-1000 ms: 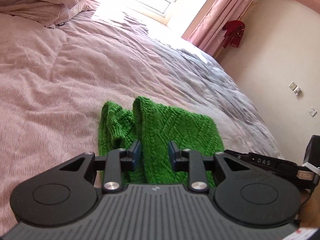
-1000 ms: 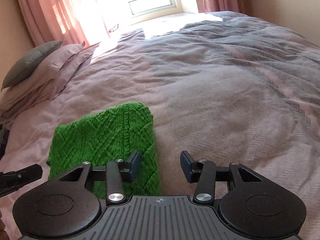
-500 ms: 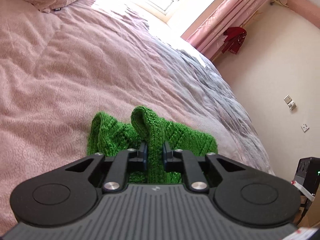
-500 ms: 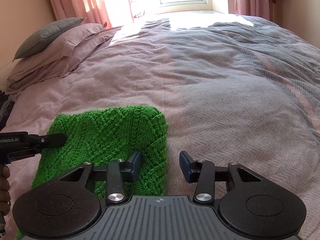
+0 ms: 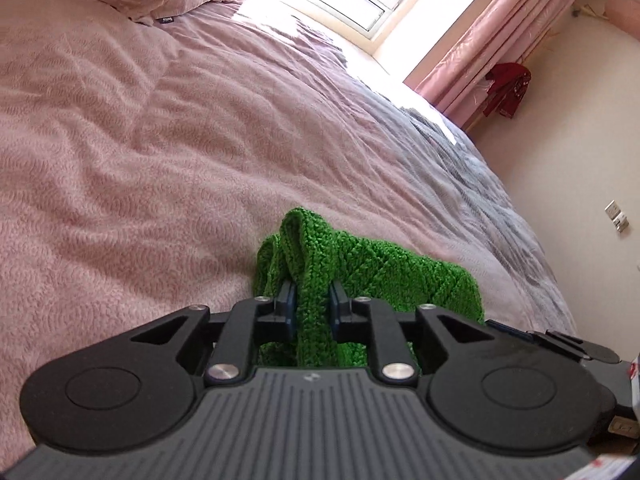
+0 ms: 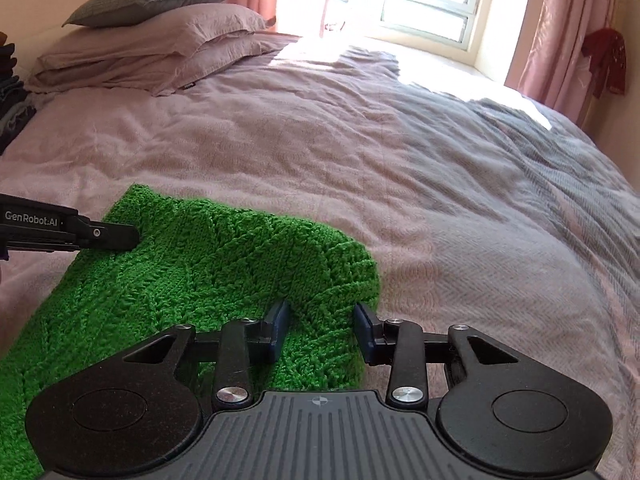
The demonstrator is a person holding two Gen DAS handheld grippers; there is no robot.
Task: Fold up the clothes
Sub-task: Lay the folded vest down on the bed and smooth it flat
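Note:
A green cable-knit garment [image 6: 208, 280] lies on the pink bedspread [image 6: 360, 152], near its front edge. My left gripper [image 5: 313, 304] pinches a raised ridge of the knit [image 5: 308, 248] between its pads, though its jaws are opening slightly. In the right wrist view the left gripper [image 6: 128, 236] comes in from the left at the knit's far left corner. My right gripper [image 6: 320, 324] stands half open over the knit's right edge, where a bunched fold lies between the pads without being clamped.
Stacked pillows [image 6: 152, 40] sit at the head of the bed, far left. A bright window [image 6: 428, 4] and pink curtains [image 5: 488, 44] are beyond. A cream wall [image 5: 580, 140] runs along the bed's right side, with a dark red cloth [image 5: 506, 88] hanging there.
The left gripper closed on a ridge of the knit and sank towards the bed. The right gripper shifted left and rolled, so the knit's right edge now lies between its jaws.

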